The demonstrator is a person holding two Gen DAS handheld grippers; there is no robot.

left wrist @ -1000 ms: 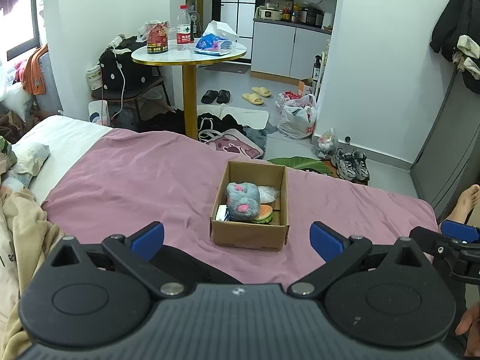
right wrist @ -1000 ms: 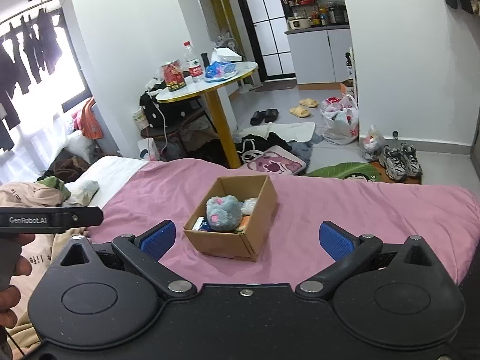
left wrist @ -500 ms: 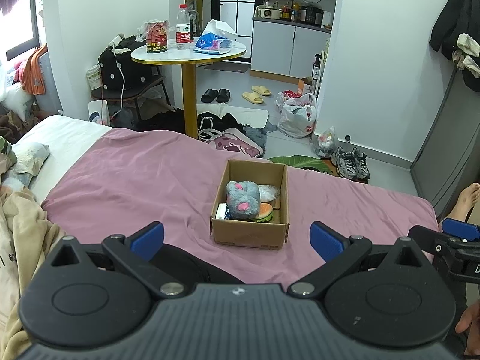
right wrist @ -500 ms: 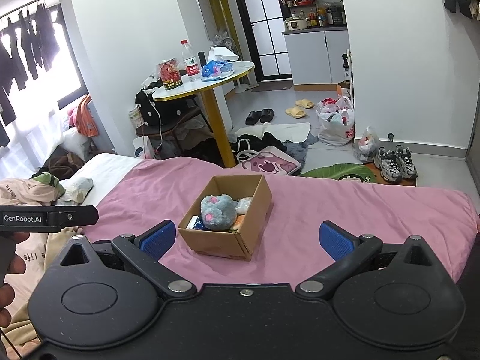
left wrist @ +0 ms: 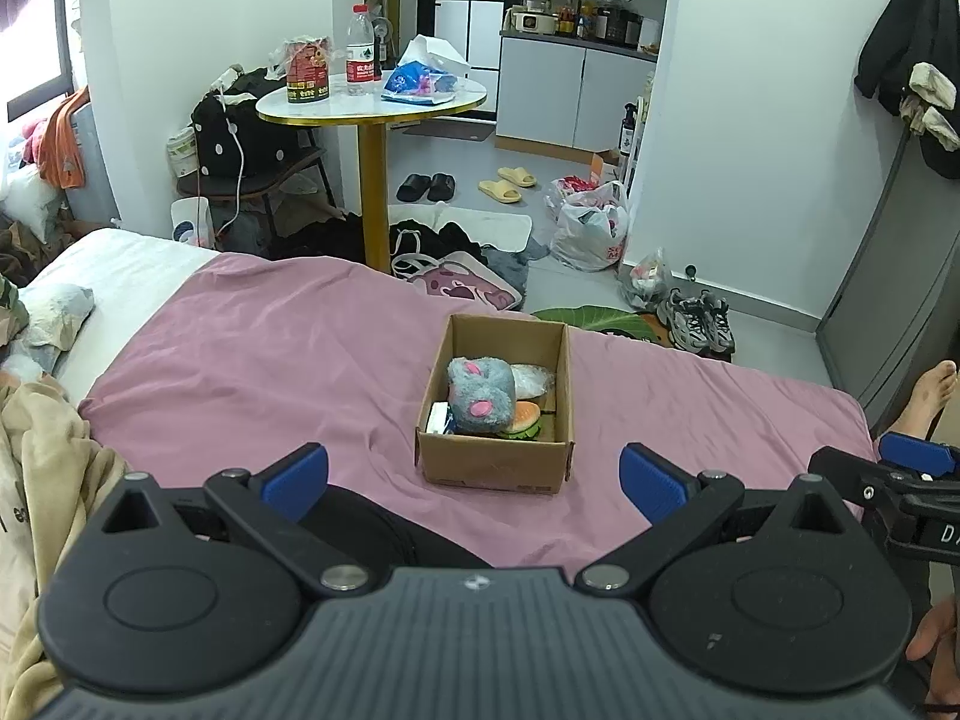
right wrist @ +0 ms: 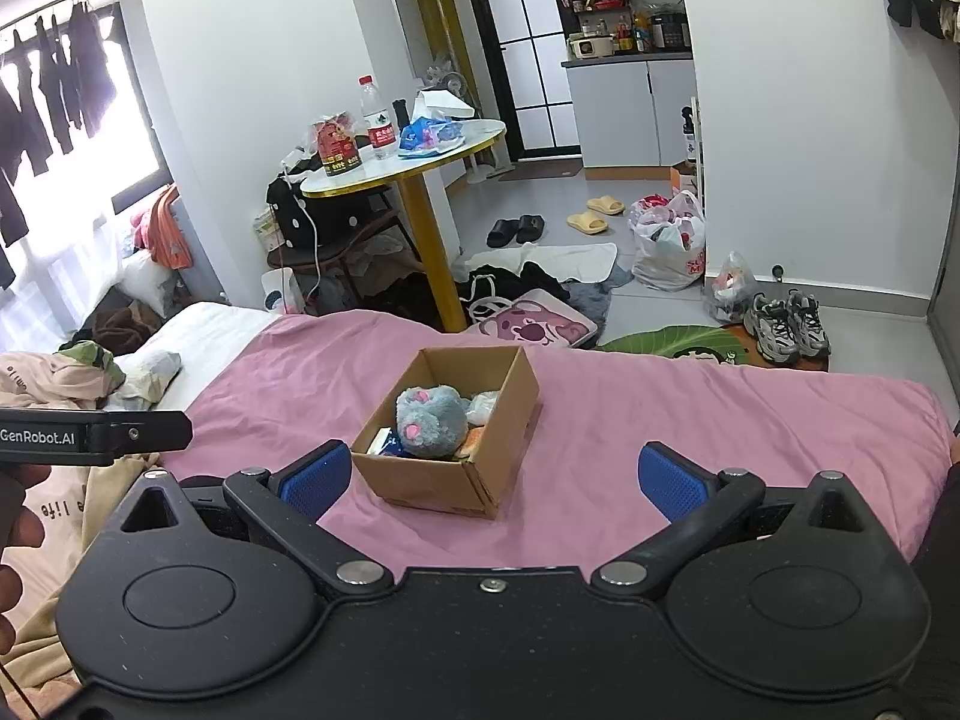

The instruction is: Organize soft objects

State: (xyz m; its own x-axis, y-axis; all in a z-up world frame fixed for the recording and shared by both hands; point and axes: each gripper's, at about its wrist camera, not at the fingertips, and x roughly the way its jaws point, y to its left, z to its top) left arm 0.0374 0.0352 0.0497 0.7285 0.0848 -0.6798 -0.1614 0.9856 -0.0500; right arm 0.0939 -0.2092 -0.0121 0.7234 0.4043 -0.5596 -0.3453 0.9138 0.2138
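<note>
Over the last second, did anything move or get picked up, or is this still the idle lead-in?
Only the right claw shifted slightly, so the cardboard box sits lower and further left in its view. Nothing was grasped or released. Both claws stay open and empty; the left claw, box and grey plush are unchanged.

Black hand-held gripper, blue fingertips, silver screws

The left gripper and right gripper sit low in their frames, blue-padded jaws spread wide and empty, with a bare foot at the left view's right edge
</note>
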